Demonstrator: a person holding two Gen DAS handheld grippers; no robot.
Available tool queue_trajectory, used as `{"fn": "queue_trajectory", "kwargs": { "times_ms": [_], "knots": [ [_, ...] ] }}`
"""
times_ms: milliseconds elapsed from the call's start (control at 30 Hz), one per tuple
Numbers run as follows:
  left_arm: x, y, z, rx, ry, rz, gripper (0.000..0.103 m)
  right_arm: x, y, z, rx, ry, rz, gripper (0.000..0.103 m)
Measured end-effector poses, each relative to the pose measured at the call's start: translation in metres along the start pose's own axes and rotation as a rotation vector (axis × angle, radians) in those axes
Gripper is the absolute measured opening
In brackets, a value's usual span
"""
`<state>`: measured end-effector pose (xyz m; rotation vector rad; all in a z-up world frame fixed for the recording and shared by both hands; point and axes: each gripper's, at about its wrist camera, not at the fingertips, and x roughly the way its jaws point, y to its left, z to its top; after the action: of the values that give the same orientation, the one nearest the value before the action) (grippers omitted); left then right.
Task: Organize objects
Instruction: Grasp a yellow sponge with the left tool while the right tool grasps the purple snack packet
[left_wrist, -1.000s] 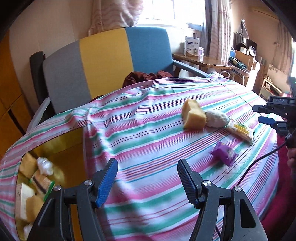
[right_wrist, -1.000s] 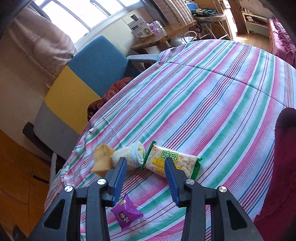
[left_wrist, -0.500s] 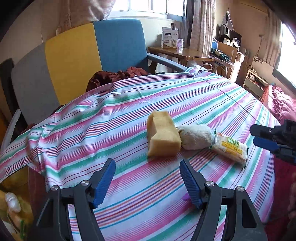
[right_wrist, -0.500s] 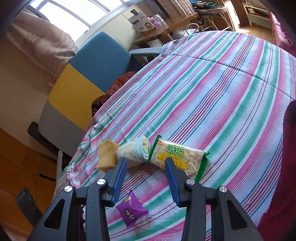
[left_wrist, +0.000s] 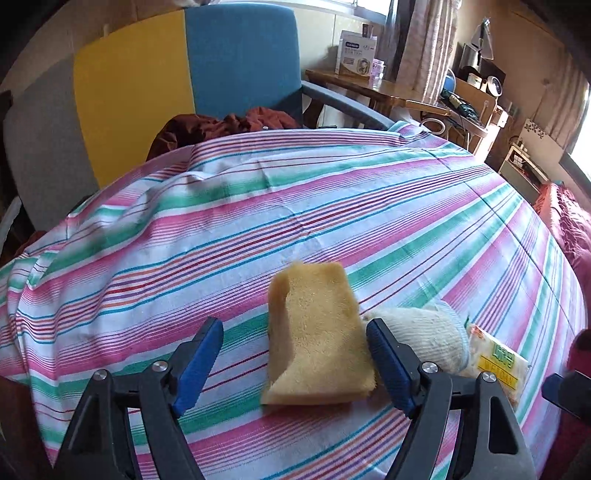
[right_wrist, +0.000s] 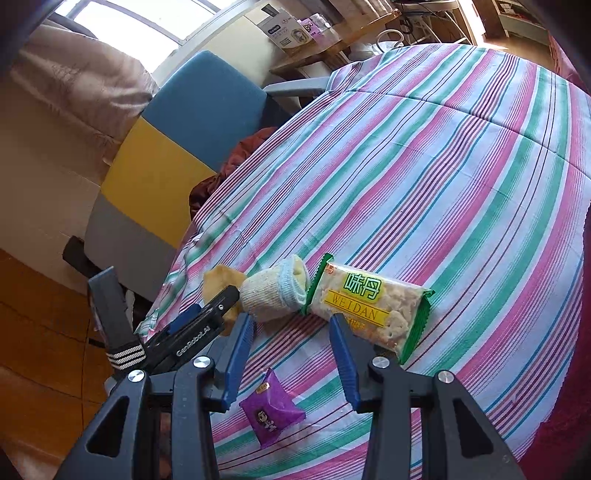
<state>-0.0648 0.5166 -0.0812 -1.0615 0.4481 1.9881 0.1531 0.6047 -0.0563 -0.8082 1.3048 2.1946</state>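
1. my left gripper points down at the table draped in a pink, green and white striped cloth; its jaws are opening, and the yellow foam sponge block sits between the blue fingers, with no pad pressing on it.
2. the sponge lies on the cloth with clear daylight on its left side; its right edge is close to the right-hand finger, and i cannot tell whether they touch.
3. just right of the sponge lies a rolled off-white sock with a pale blue cuff, touching or nearly touching it, and beyond that the clear biscuit packet with green ends and a yellow label.
4. my right gripper hovers over the same cloth with its jaws narrowly parted and nothing gripped.
5. under it, near the table's edge, lies a small purple snack sachet, apart from the row of three.
6. a chair with blue, yellow and grey panels stands behind the table.
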Motion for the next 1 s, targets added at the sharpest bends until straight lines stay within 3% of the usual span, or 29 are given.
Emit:
{"fn": "queue_trajectory", "kwargs": {
  "times_ms": [33,100,133,167,200,367,633,1000],
  "knots": [
    [0.004,0.002,-0.001,-0.008,0.006,-0.012,0.078,0.0,0.0,0.0,-0.001,0.002,-0.002,0.043],
    [0.004,0.009,-0.005,-0.045,0.004,-0.083,0.062,0.0,-0.001,0.0,0.0,0.0,-0.008,0.043],
    [-0.001,0.011,-0.007,-0.059,-0.002,-0.121,0.048,0.0,-0.002,0.0,0.002,-0.002,-0.009,0.043],
    [-0.008,0.009,-0.01,-0.057,-0.014,-0.123,0.044,-0.001,-0.002,0.0,0.001,-0.005,-0.012,0.043],
    [-0.015,0.008,-0.014,-0.043,-0.026,-0.087,0.043,0.0,-0.002,0.0,-0.001,-0.004,-0.016,0.043],
    [-0.043,0.016,-0.048,-0.005,-0.032,-0.095,0.042,0.001,0.0,0.0,-0.014,0.001,-0.032,0.043],
    [-0.092,0.047,-0.115,-0.064,-0.005,-0.078,0.042,0.006,0.001,0.0,-0.025,0.016,-0.069,0.043],
    [-0.149,0.063,-0.177,-0.084,0.004,-0.064,0.042,0.041,0.035,-0.022,-0.22,0.195,-0.066,0.043]
  ]
}}
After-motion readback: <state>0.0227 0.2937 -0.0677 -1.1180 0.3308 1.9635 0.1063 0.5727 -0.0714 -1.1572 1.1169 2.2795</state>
